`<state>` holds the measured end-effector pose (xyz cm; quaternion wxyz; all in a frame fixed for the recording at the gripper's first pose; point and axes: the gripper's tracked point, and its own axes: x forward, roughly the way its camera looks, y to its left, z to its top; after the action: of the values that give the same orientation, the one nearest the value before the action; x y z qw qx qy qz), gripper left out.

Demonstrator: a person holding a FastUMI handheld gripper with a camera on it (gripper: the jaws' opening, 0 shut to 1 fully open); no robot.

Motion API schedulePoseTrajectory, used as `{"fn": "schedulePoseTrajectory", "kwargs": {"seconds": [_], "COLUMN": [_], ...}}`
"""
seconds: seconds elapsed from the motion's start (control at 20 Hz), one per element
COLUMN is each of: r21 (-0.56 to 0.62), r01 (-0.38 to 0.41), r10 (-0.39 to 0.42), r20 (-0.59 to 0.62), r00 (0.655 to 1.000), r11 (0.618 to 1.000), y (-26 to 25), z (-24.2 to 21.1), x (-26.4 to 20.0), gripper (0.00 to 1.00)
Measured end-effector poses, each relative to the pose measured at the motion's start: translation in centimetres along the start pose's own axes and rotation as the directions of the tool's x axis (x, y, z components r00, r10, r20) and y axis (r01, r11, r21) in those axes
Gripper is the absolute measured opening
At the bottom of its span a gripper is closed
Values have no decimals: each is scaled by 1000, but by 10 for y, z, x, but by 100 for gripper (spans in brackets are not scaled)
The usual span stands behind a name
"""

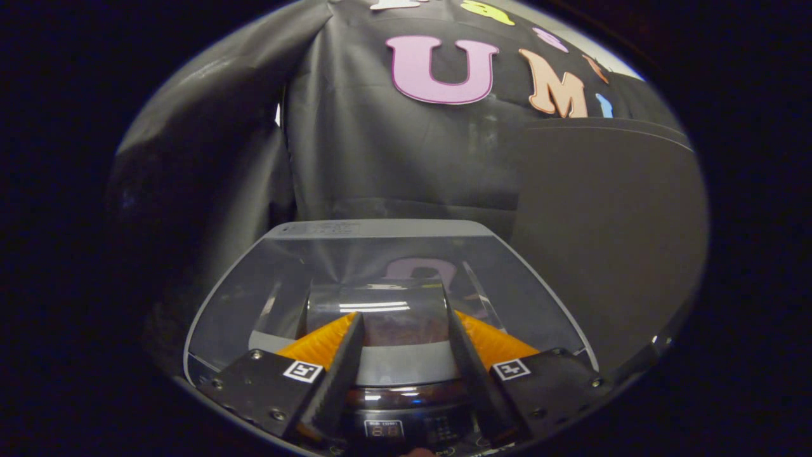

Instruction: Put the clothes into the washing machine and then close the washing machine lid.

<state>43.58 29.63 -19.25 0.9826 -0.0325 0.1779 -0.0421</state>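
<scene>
A small top-loading washing machine (380, 230) stands just below and ahead of me. Its clear glass lid (254, 298) lies flat over the tub and reflects the ceiling lights. Through the glass I see a reddish-brown cloth (406, 331) inside the drum, between my fingers. My gripper (403, 314) is open, its fingers (346, 355) spread wide over the front part of the lid with nothing held between them. I cannot tell whether the tips touch the glass. The machine's control panel (406, 428) lies under the fingers' base.
A black cloth wall (393, 158) hangs close behind the machine. A dark flat board (602, 241) stands to the right of the machine, and a loose fold of black cloth (209, 165) hangs to the left.
</scene>
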Motion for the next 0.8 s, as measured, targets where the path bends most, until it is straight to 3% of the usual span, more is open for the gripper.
{"fn": "schedulePoseTrajectory", "kwargs": {"seconds": [0.2, 0.4, 0.5, 0.8], "r21": [-25, -48, -49, -78], "r01": [-8, -71, -61, 5], "r10": [9, 75, 68, 12], "r20": [36, 111, 149, 225], "r00": [999, 991, 986, 974], "r11": [1000, 996, 997, 997], "y": [-1, 4, -1, -34], "z": [4, 27, 42, 69], "x": [-18, -54, -72, -154], "gripper": [83, 89, 96, 96]}}
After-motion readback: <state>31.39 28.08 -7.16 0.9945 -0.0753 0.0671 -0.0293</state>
